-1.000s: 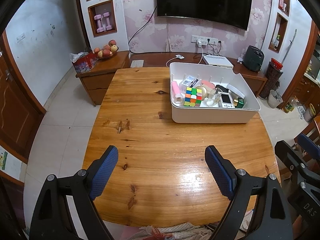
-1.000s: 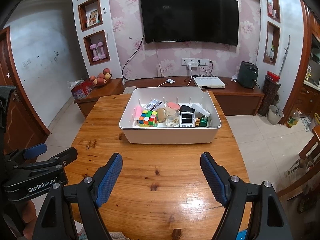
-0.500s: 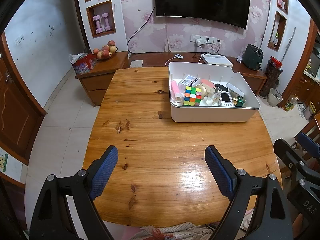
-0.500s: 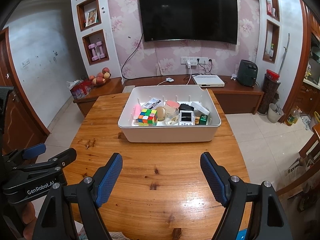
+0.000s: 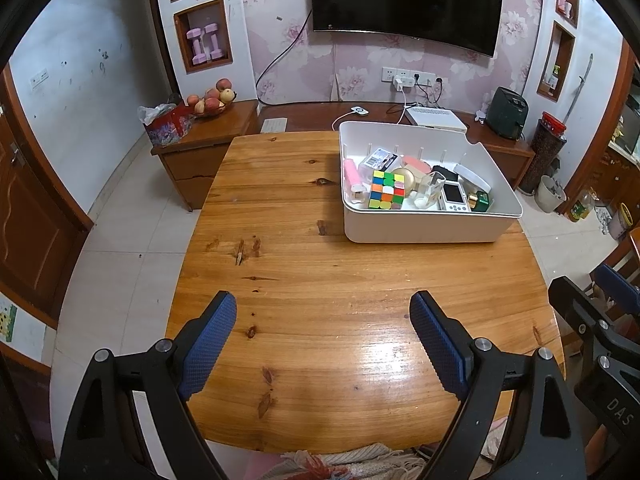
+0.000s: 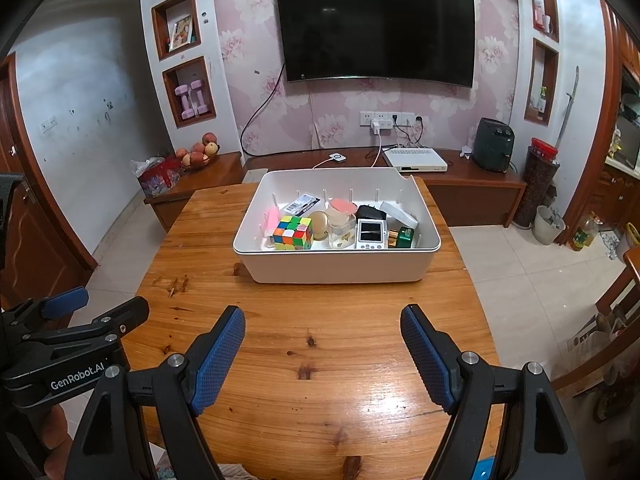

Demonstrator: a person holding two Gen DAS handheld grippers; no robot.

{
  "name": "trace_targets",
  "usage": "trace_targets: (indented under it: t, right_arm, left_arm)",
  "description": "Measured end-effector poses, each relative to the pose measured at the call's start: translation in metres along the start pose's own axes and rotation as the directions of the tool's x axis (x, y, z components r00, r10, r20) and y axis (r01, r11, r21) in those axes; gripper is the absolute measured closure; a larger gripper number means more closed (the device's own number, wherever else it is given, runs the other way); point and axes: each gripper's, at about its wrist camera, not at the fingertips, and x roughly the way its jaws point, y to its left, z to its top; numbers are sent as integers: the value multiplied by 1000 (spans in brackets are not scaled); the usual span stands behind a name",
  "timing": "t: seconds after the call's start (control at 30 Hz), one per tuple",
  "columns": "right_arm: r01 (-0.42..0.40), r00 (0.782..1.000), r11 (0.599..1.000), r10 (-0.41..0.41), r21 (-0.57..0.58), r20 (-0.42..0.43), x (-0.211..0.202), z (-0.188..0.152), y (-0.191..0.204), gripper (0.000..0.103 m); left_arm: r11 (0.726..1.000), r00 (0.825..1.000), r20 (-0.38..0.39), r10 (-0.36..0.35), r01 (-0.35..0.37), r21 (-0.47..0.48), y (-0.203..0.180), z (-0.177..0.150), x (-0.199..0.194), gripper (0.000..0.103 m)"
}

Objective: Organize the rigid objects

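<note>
Pink floral wallpaper and a dark wall-mounted television (image 6: 376, 32) back the scene, and up front a knotty, varnished pine table (image 6: 320, 360) gleams under the light. At twelve o'clock from the right gripper (image 6: 323, 354) sits the white rounded plastic bin (image 6: 340, 268), and everything rigid is in it: a glossy multicoloured puzzle cube (image 6: 293, 233), a smooth tan egg-shaped piece (image 6: 319, 224), a clear tumbler (image 6: 342, 234), a small white screen gadget (image 6: 371, 234), a green and gold box (image 6: 404, 238). From the left gripper (image 5: 323, 350) the bin lies at one o'clock. Both grippers hover over bare wood, blue textured pads spread wide, grasping nothing. The risk, as I judge it: that packed row leaves little finger room, so reaching in could knock the tumbler over or nudge the slick cube aside.
</note>
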Motion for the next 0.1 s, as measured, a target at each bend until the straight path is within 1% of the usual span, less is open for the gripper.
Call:
trace_targets:
  t: [0.1]
  right_arm:
    - [0,1000,1000,0,-1,-2,1,1,1,22]
  left_arm:
    - [1000,1000,-4,0,0,-1,0,0,0,13]
